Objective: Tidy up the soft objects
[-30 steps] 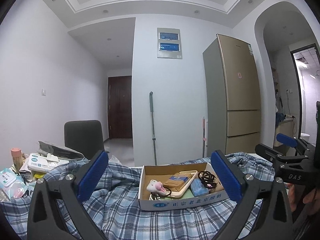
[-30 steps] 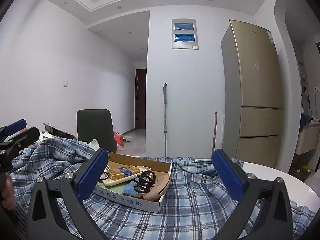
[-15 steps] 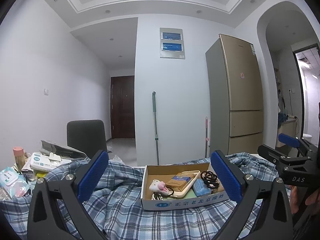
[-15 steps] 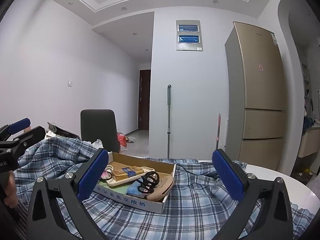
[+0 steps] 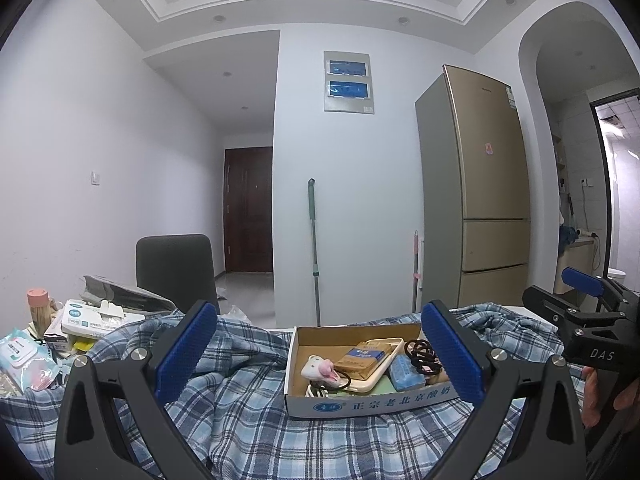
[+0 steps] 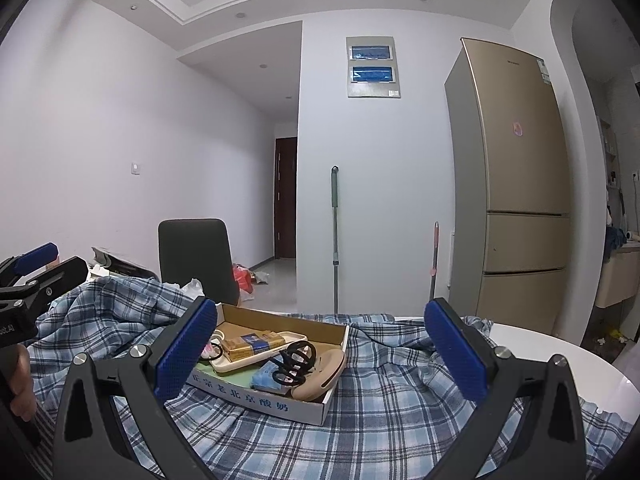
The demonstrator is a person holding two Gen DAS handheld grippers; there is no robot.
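- Both views are evenly lit, cool and a little dim; the white walls take a bluish-lilac cast.
- Small recessed ceiling lights [image 5: 218,18] show as faint dots, with no glare from them.
- The doorway [image 5: 618,120] at far right in the left view is brightest, nearly blown out.
- A soft sheen runs down the fridge [image 6: 516,152] front.
- Shadows under the box [image 5: 360,400] are weak and diffuse.
- Fisheye bending curves walls and ceiling lines; corners are black.
- Focus is sharp on the cloth [image 6: 380,420].
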